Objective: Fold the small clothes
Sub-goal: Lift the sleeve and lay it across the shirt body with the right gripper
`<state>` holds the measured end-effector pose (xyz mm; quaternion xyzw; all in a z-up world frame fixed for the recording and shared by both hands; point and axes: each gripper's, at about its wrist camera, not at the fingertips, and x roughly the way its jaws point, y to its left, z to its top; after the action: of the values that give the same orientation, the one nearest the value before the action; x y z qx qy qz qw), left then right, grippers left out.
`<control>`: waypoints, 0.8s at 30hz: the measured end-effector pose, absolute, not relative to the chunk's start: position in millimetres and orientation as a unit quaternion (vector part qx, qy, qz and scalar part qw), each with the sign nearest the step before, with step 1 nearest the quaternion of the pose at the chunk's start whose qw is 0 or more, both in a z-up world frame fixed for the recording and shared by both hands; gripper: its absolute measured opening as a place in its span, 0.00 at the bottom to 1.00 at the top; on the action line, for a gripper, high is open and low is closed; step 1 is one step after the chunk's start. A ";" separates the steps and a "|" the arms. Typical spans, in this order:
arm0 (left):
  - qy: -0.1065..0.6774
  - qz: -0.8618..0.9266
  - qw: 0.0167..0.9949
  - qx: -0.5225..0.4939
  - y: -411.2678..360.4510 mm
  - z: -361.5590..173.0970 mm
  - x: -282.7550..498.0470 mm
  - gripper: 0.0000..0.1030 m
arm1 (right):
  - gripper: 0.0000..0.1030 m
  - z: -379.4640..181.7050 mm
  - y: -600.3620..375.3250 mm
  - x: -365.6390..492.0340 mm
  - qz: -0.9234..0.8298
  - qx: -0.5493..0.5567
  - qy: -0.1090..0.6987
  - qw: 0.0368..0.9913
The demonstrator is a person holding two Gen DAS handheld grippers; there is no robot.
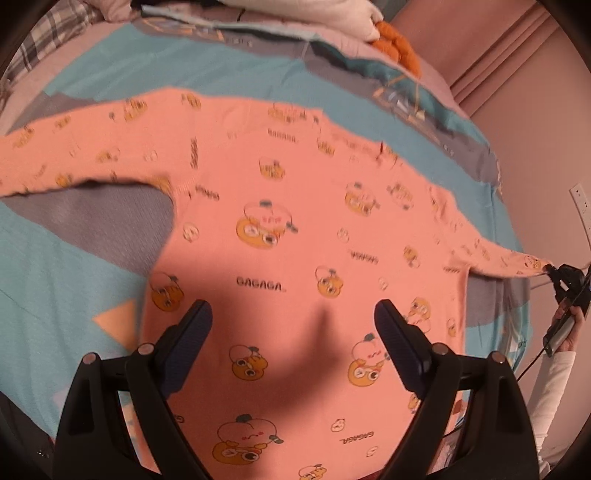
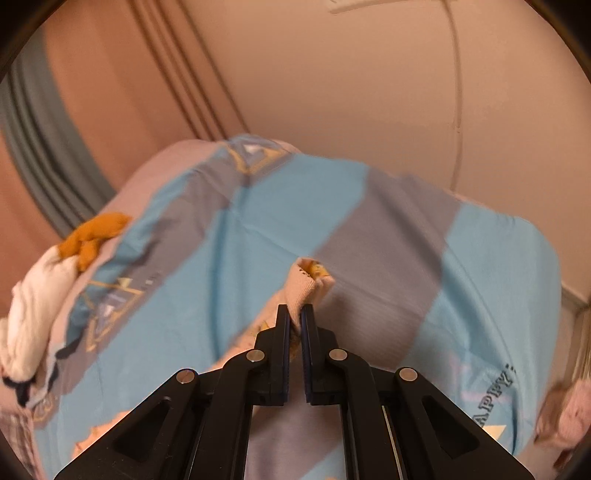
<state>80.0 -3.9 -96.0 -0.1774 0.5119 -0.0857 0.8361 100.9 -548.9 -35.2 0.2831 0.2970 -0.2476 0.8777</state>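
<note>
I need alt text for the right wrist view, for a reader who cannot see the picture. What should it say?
The right gripper is shut on the cuff of a pink printed sleeve, holding it above a bedcover with blue and grey blocks. At the far left lie a white cloth and an orange cloth; a plain wall stands behind the bed.

A small shirt (image 1: 295, 229) lies spread flat on the bed (image 1: 74, 258), one sleeve (image 1: 66, 155) stretched left. The right sleeve's cuff (image 2: 312, 280) sits pinched in the right gripper (image 2: 294, 317). The left gripper (image 1: 293, 314) hovers over the shirt's lower half. A clothes pile (image 1: 332, 18) lies behind.
</note>
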 end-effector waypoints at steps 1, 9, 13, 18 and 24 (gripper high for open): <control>0.508 -0.085 0.838 -0.180 -2.2 -92.2 79.2 0.87 | 0.06 -26.6 -541.7 103.8 -0.241 0.272 0.293 0.885; 0.481 -0.076 0.852 -0.193 11.8 -73.0 74.5 0.87 | 0.06 28.7 -481.4 116.5 -0.201 0.189 0.256 0.926; 0.470 -0.072 0.859 -0.191 15.6 -64.7 72.7 0.87 | 0.06 47.0 -451.1 118.7 -0.166 0.157 0.241 0.943; 0.456 -0.064 0.868 -0.187 20.2 -54.8 67.6 0.87 | 0.06 56.6 -421.0 122.3 -0.118 0.141 0.240 0.953; 0.445 -0.064 0.873 -0.189 23.6 -46.6 64.2 0.87 | 0.06 60.5 -388.2 120.8 -0.070 0.125 0.241 0.960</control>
<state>64.2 23.6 -46.6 -0.1889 0.4455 -0.0642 0.8728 120.8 -388.2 60.5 0.1249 0.2406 -0.0700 0.9600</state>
